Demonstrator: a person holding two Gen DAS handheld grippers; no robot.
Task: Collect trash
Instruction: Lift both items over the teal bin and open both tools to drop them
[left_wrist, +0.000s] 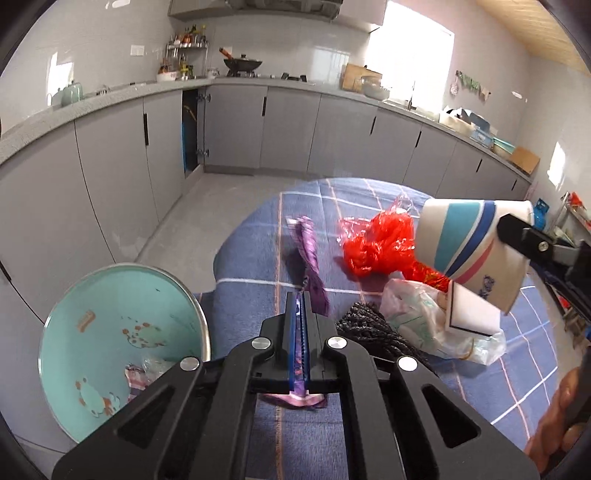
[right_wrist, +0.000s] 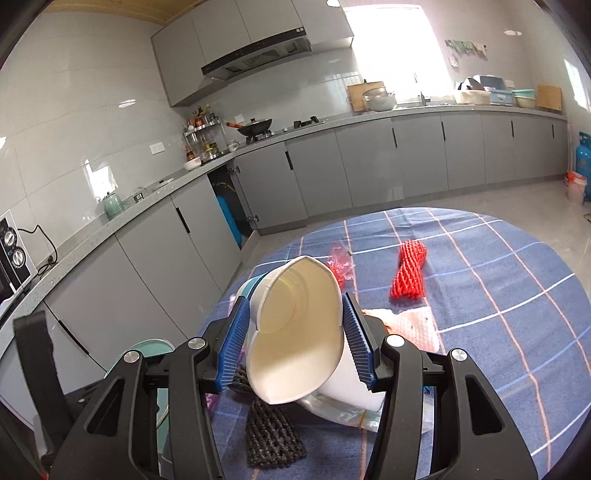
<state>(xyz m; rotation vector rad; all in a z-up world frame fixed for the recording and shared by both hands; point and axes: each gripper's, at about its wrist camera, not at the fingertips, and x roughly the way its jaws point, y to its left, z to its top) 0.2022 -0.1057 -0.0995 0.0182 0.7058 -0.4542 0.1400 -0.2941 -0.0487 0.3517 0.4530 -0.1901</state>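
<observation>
The purple wrapper (left_wrist: 312, 258) is motion-blurred at its far end, and its near end is hidden between the pressed-together left tongs (left_wrist: 300, 325). At seven o'clock in the left wrist view, the teal bin (left_wrist: 110, 295) is partly covered by the tongs' body, its contents too obscured to name. The paper cup (right_wrist: 295, 332) hides much of the clear plastic bag (right_wrist: 332, 410) beneath it. At five o'clock, a hand (left_wrist: 557, 417) is cut by the frame edge.

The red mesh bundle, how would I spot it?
Look at the round table under its blue checked cloth. Beyond the squashed white paper cup lies the red mesh bundle, alone on bare cloth; unlike the crinkly red plastic film, it is a ribbed net.
</observation>
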